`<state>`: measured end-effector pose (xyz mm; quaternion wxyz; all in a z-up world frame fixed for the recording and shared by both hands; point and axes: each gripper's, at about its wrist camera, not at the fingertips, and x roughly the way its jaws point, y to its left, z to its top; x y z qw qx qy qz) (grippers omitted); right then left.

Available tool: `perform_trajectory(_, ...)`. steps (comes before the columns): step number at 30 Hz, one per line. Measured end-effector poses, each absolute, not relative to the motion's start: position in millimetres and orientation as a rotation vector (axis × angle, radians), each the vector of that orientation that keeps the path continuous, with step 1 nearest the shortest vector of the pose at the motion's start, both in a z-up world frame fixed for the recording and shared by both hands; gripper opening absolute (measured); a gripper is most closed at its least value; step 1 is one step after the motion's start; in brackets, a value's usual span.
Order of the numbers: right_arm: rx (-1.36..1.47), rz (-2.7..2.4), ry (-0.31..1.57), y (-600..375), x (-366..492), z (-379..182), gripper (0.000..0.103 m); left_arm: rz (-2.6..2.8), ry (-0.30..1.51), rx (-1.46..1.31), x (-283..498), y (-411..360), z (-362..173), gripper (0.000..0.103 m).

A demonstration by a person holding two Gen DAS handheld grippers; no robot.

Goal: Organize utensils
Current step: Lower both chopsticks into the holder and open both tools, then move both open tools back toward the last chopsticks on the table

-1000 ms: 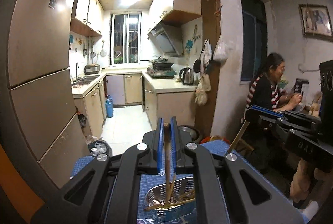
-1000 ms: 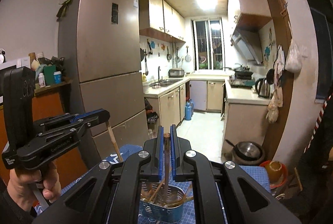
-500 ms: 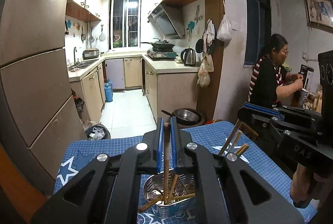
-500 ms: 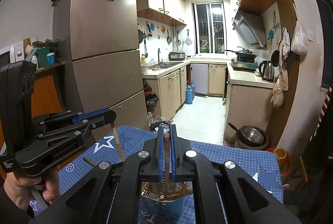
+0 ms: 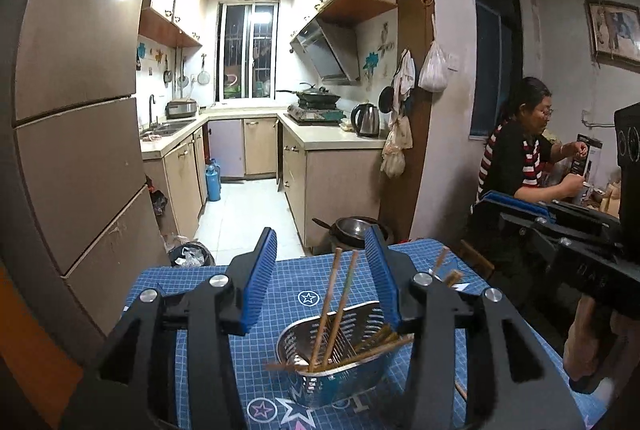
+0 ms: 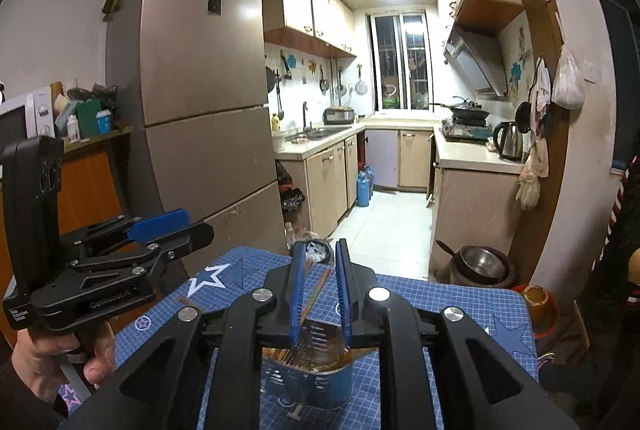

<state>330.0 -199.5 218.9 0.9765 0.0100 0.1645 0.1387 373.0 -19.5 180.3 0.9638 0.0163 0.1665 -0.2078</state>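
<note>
I see wooden chopsticks [image 5: 334, 310] leaning upright-tilted in a perforated steel utensil basket [image 5: 344, 370] (others lie flat across it); the basket stands on the blue grid mat [image 5: 288, 282].

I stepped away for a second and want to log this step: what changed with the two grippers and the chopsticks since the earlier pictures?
Both grippers came down over the metal basket and let go. The left gripper, earlier clamped on one chopstick, is opening, and two chopsticks now lean in the basket between its pads, untouched. The right gripper is opening too, its chopstick loose. The basket and the blue mat stayed put.
</note>
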Motion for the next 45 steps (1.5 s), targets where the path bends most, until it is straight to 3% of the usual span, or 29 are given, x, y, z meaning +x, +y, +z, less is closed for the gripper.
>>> perform_trajectory(5,0.044,0.24,0.251,-217.2,257.4,229.5,0.04,-0.438,0.285,0.035,318.7,-7.7,191.8,0.053)
perform_trajectory(9,0.005,0.186,0.194,-227.6,165.3,214.3,0.055,-0.453,0.25,0.069,254.1,6.7,184.7,0.065)
perform_trajectory(16,-0.034,0.126,0.336,-231.8,60.7,113.8,0.054,-0.447,0.374,0.087,167.1,39.6,108.0,0.068)
perform_trajectory(19,-0.001,0.129,0.474,-233.0,50.7,62.7,0.039,-0.456,0.454,0.097,144.1,41.4,66.5,0.068)
perform_trajectory(22,0.039,0.11,0.537,-231.8,37.0,28.1,0.032,-0.477,0.529,0.101,133.3,36.1,36.6,0.068)
perform_trajectory(33,0.088,0.079,0.545,-227.2,8.5,2.0,0.033,-0.577,0.686,0.141,93.7,12.2,-47.1,0.064)
perform_trajectory(39,0.097,0.092,0.647,-235.5,33.6,-14.1,0.033,-0.594,0.742,0.134,93.5,8.9,-69.1,0.041)
perform_trajectory(45,0.099,0.086,0.746,-242.3,65.4,-21.6,0.032,-0.613,0.751,0.135,94.9,0.6,-76.0,0.037)
